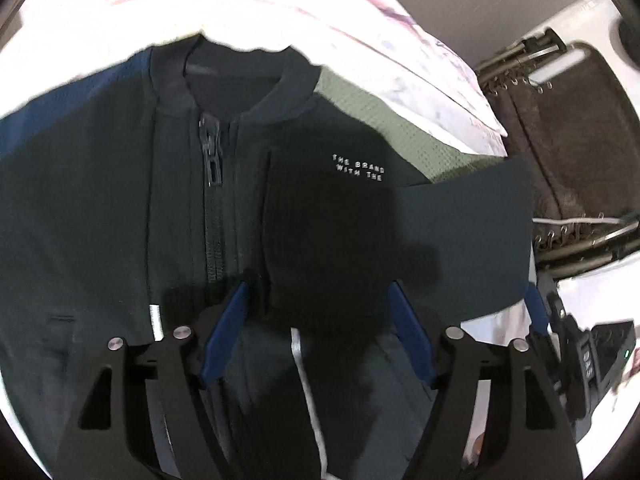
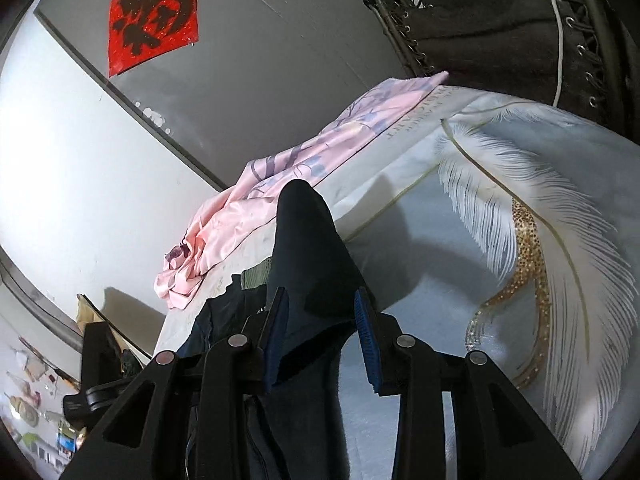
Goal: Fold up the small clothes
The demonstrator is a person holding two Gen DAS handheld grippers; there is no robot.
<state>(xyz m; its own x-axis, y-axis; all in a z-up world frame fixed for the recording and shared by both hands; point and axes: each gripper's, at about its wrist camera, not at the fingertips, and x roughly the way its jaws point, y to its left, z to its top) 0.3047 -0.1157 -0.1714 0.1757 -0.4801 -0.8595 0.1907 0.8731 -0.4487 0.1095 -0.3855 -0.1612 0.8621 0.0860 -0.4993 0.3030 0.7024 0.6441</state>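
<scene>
A dark zip-up jacket point(image 1: 120, 200) lies face up on the bed, collar at the far side, small white lettering on its chest. My left gripper point(image 1: 320, 316) hovers low over the jacket's lower front, jaws wide open, with only flat cloth beneath them. In the left wrist view the jacket's sleeve point(image 1: 464, 240) is lifted at the right. My right gripper point(image 2: 320, 320) is shut on that sleeve point(image 2: 308, 248), whose end sticks up past the blue pads point(image 2: 276, 324). The jacket body point(image 2: 224, 320) hangs down to the left of it.
The bed has a pale feather-print cover point(image 2: 500, 220) and a crumpled pink floral sheet point(image 2: 248, 216). A dark folding chair point(image 1: 568, 152) stands beside the bed on the right. A grey door with a red paper sign point(image 2: 154, 16) is behind.
</scene>
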